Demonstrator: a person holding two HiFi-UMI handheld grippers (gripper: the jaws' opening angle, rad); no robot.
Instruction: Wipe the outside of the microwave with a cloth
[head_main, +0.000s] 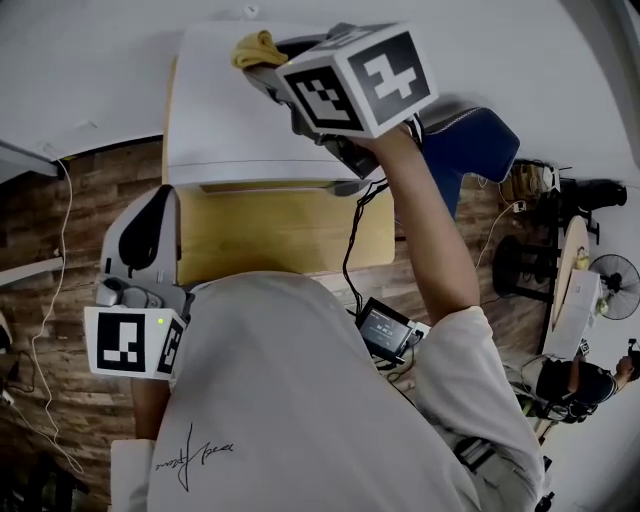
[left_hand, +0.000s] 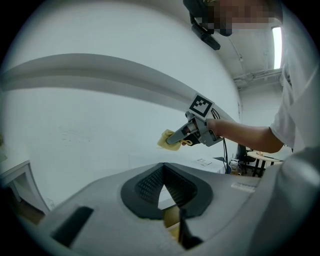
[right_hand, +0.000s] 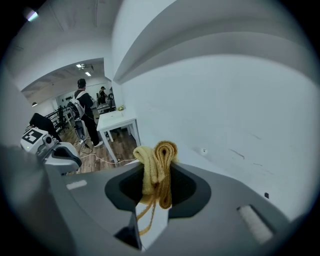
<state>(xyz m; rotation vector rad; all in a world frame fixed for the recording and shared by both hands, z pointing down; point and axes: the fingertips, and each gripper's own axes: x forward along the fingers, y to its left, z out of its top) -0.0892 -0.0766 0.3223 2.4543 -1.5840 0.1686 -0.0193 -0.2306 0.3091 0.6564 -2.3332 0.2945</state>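
white box microwave sits on the wooden tabletop. the right tongs clench a bunched yellow cloth at its top's far edge. the left tongs hang closed and empty, near left. the top seems in progress, with the sides probably left.

blue chair, floor fan, white table

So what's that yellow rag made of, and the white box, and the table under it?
The rag looks like soft knitted fabric, perhaps cotton: it bunches in thick, ribbed folds. The microwave seems painted metal or plastic, smooth and matte white. The table shows pale wood grain, possibly laminate.
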